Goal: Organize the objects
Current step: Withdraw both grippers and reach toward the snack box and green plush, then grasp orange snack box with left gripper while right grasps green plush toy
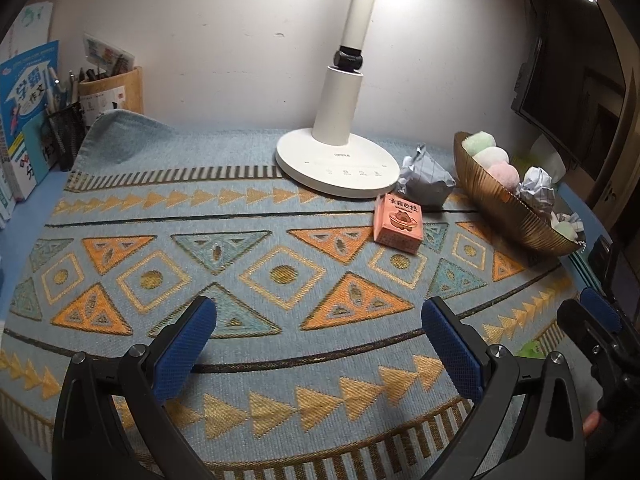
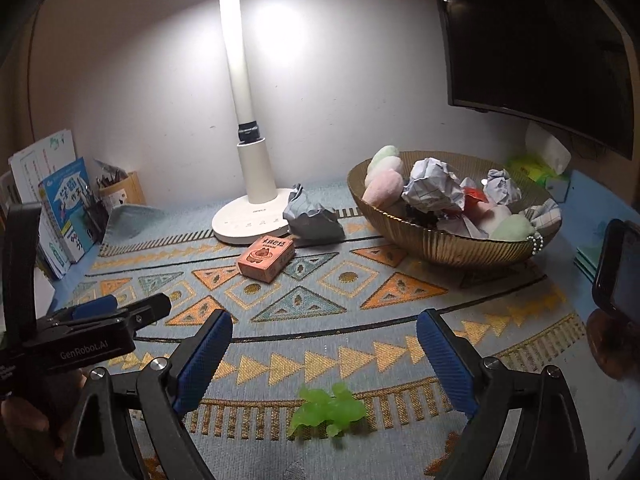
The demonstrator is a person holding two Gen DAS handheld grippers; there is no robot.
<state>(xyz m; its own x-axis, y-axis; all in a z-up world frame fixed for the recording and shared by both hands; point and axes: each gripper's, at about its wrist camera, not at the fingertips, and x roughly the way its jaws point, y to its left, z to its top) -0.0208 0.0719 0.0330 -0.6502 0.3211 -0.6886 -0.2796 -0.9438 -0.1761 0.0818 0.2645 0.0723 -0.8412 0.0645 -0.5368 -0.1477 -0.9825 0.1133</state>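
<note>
A ribbed golden bowl (image 2: 448, 250) (image 1: 516, 220) at the right holds pastel plush balls (image 2: 382, 186), crumpled paper balls (image 2: 434, 186) and other small items. On the patterned mat lie a pink box (image 2: 266, 258) (image 1: 398, 220), a crumpled grey paper (image 2: 312, 216) (image 1: 426, 180) beside the lamp base, and a green jelly-like toy (image 2: 328, 408) near the front edge. My right gripper (image 2: 324, 352) is open over the mat, the green toy lying low between its blue fingers (image 2: 204, 360), untouched. My left gripper (image 1: 320, 344) is open with nothing in it, above bare mat. Each gripper shows in the other's view at the edge.
A white desk lamp (image 1: 338, 160) (image 2: 252, 220) stands at the back centre. Books (image 1: 24, 120) and pen holders (image 1: 112, 88) line the left wall. A dark monitor (image 2: 540, 40) hangs at the right, with a tissue pack (image 2: 536, 168) below and a phone (image 2: 618, 272) at the right edge.
</note>
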